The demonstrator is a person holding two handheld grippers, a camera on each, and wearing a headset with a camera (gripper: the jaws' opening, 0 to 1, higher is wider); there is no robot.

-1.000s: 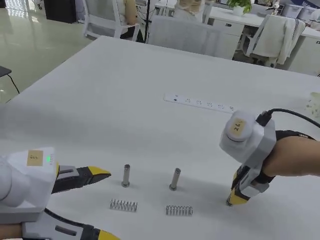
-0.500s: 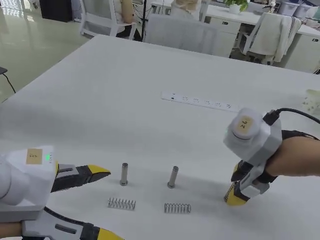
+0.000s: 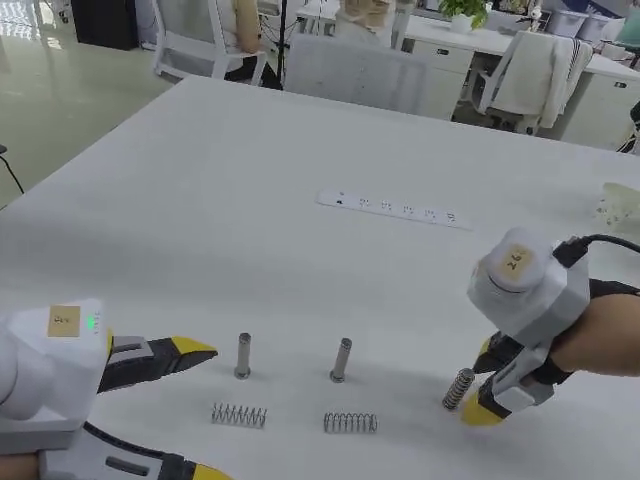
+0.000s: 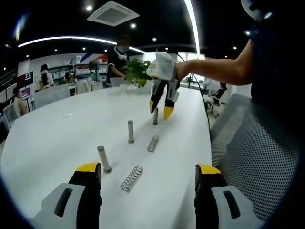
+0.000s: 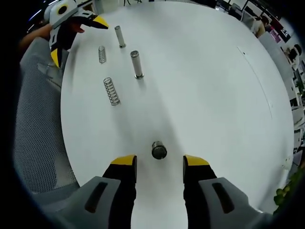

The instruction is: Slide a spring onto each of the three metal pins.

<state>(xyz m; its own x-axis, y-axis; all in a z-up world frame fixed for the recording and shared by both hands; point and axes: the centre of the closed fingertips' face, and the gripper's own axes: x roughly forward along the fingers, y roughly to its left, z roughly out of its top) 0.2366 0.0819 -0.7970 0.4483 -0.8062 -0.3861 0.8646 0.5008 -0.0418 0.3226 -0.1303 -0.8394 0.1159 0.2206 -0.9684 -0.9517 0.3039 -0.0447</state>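
1. Three metal pins stand upright in a row on the white table (image 3: 300, 150). The middle pin (image 3: 341, 359) has the bare left pin (image 3: 242, 355) to its left and the sprung pin (image 3: 458, 388) to its right, its coil running upward.
2. Two loose springs lie flat, long axes along the row. The near spring (image 3: 350, 423) is just in front of the middle pin and the left spring (image 3: 238, 415) is front-left of it.
3. The pins are short grey steel cylinders with wider feet. The springs are thin silvery open coils.
4. The right gripper (image 3: 483, 385), right of the middle pin, has parted jaws. The sprung pin sits just ahead of the tips, untouched.
5. The left gripper (image 3: 205, 410), far left of the middle pin, is spread wide and holds nothing.
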